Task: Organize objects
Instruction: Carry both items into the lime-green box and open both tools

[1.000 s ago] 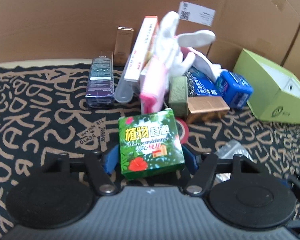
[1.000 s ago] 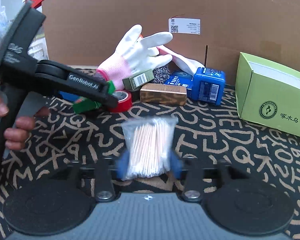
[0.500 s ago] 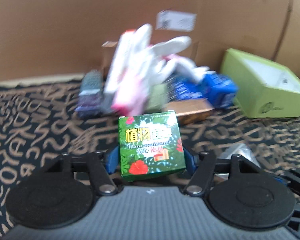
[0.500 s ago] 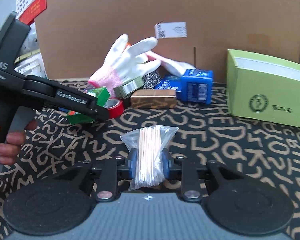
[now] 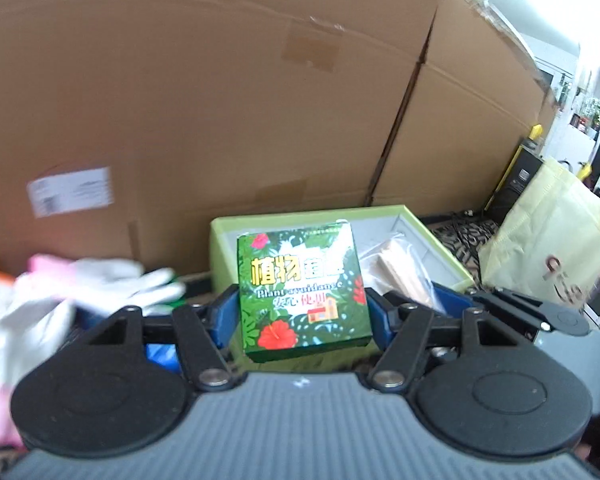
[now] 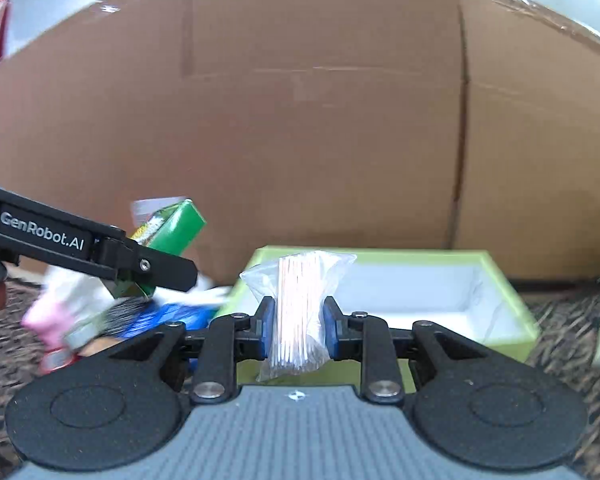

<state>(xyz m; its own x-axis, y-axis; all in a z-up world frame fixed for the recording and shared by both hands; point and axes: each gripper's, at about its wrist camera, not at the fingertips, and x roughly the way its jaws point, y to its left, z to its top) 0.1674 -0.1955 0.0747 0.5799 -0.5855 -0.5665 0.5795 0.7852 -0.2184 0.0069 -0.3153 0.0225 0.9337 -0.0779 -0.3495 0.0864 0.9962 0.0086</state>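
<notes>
Lime-green box [image 6: 512,314] — white-lined inside

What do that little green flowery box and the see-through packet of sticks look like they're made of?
The green flowery box looks like glossy printed cardboard: sharp folded edges, slight sheen. The see-through packet seems to be thin clear plastic film, crinkled and shiny; the sticks inside look like pale wood, perhaps cotton swabs, though blur leaves that open.

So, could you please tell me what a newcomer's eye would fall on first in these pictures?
Probably the green flowered box, bright and central, clamped in the left gripper. Next, the clear bag of thin sticks pinched in the right gripper, right in front of the open lime-green box, with a tall cardboard wall behind.
</notes>
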